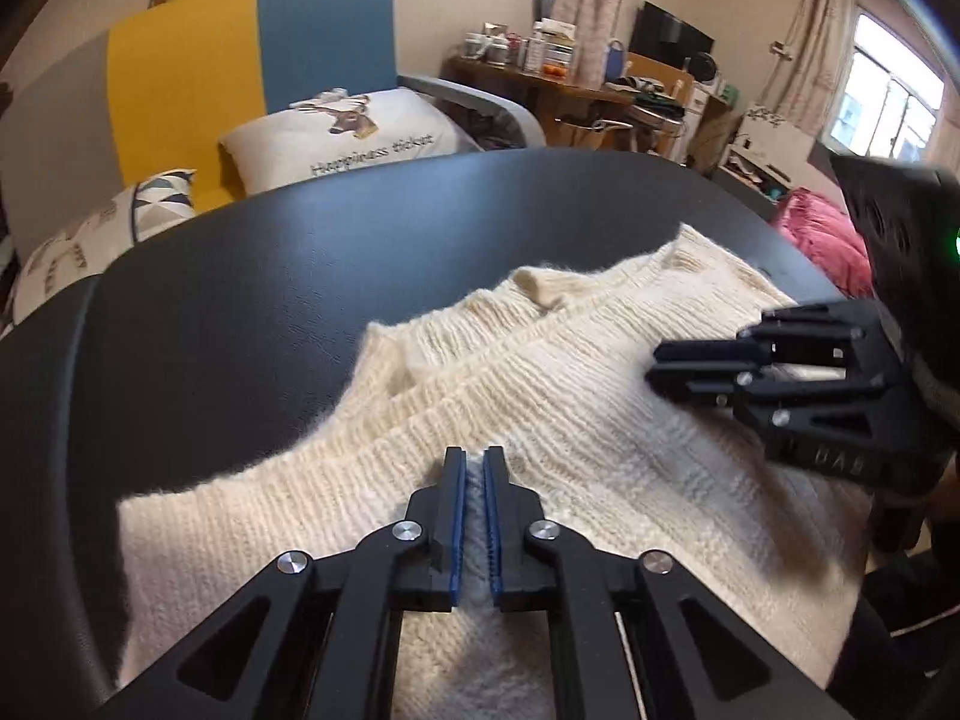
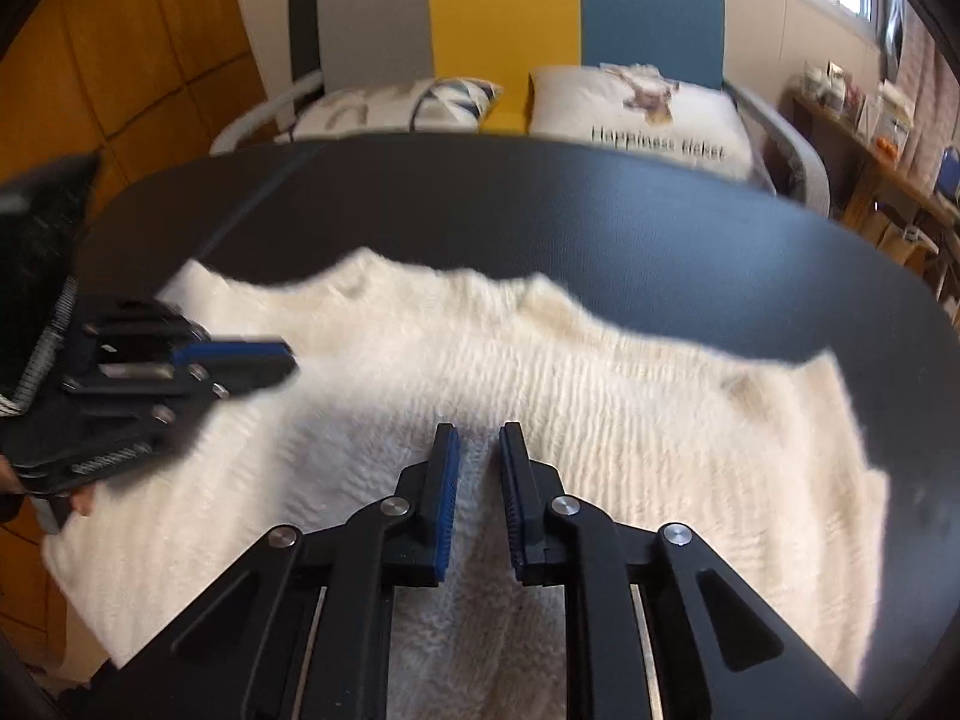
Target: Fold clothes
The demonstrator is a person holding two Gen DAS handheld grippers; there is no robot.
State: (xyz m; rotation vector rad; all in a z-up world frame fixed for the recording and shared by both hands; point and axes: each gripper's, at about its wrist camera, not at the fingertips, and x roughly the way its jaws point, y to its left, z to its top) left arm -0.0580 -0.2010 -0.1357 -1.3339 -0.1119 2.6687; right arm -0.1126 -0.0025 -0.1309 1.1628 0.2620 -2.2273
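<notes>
A cream knitted sweater (image 1: 540, 420) lies on the black desk (image 1: 240, 276), bunched toward the near edge, with at least one layer lapped over another: a ribbed band runs slantwise across the top and a rolled fold shows behind it. Its far edge is wavy, not squared.

The left tongs (image 1: 475, 516) sit low over the knit with the blue pads nearly together; a narrow strip of sweater shows in the gap, but I cannot tell whether they pinch it or merely hover. The right tongs (image 2: 480, 504) stand a little wider apart, above the fabric, with nothing visibly caught between them, so they read as released.

By its look, the sweater is thick, soft and fuzzy, with no stiffness of its own. It should drape and sag wherever it is lifted, and the loose rib may stretch if pulled from one spot. It is light enough for one pair of tongs, yet bulky, so a pinch would likely gather several layers at once. The fuzzy surface should grip the ridged pads well. Slipping seems unlikely, snagging of a loop more so.

The firmest holds appear to be the ribbed band and the outer corners, one in each tongs, kept level so the cloth stays flat.

Whether this lapped pile is midway through folding or a finished bundle, the views do not settle.
</notes>
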